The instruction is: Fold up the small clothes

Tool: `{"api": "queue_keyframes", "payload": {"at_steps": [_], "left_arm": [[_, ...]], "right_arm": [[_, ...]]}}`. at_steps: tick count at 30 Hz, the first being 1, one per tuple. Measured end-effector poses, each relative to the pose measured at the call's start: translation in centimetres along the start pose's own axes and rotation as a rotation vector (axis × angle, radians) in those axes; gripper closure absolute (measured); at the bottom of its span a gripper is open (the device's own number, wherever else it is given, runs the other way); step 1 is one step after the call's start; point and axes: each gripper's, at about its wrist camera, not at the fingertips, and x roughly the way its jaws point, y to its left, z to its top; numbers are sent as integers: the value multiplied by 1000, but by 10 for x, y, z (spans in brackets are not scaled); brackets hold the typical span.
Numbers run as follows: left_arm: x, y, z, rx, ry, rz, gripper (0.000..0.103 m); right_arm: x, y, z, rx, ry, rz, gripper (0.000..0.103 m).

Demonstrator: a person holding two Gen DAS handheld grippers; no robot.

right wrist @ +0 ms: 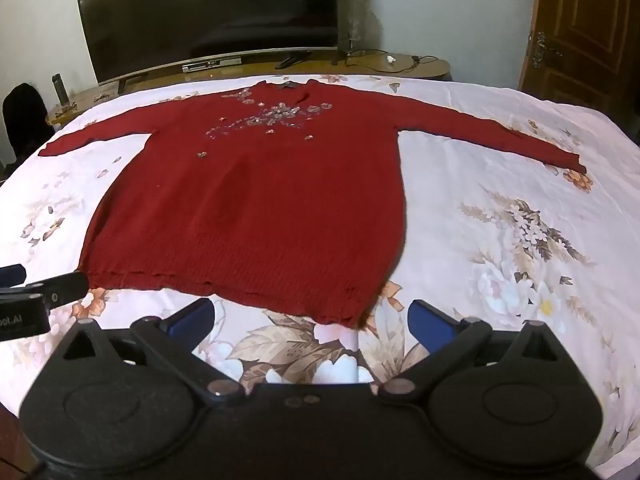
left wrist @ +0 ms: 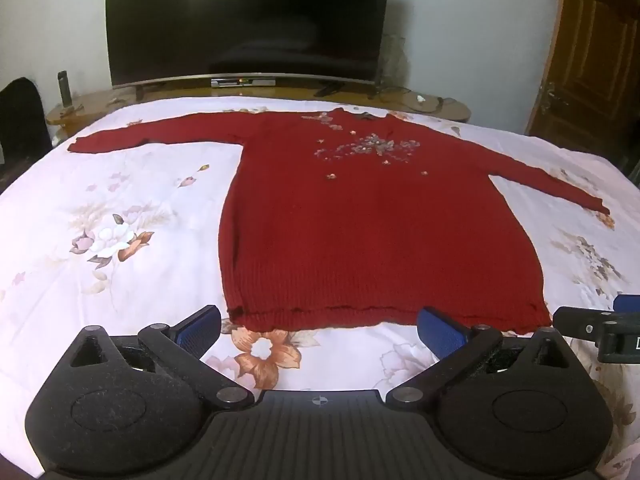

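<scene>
A dark red knitted sweater [left wrist: 360, 220] [right wrist: 248, 200] lies flat on the bed, front up, both sleeves spread out, its beaded chest pattern [left wrist: 368, 146] toward the far edge. My left gripper [left wrist: 320, 330] hovers open just short of the hem, toward its left corner, with nothing between its blue pads. My right gripper [right wrist: 312, 318] is open as well, in front of the hem's right corner [right wrist: 356, 318], and holds nothing. The tip of the right gripper [left wrist: 600, 332] shows at the left wrist view's right edge, and the left gripper [right wrist: 36, 300] shows at the right wrist view's left edge.
The bed carries a white sheet with a flower print [left wrist: 112, 240] [right wrist: 520, 240]. Beyond its far edge stands a wooden cabinet [left wrist: 420, 104] with a large dark television [left wrist: 248, 20] [right wrist: 208, 12]. A brown wooden door [left wrist: 588, 52] [right wrist: 588, 32] is at the right.
</scene>
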Motion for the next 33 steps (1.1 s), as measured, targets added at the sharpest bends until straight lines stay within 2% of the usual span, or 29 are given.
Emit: {"api": "queue_keyframes", "payload": {"at_steps": [11,33], "left_arm": [[3,-3,1,-8,17,11,0],[5,-2,-3,-6,20,15,0]], "right_arm": [[4,-10,8,-4,0,12,0],[4,-5,4,-10,3,20,0]]}}
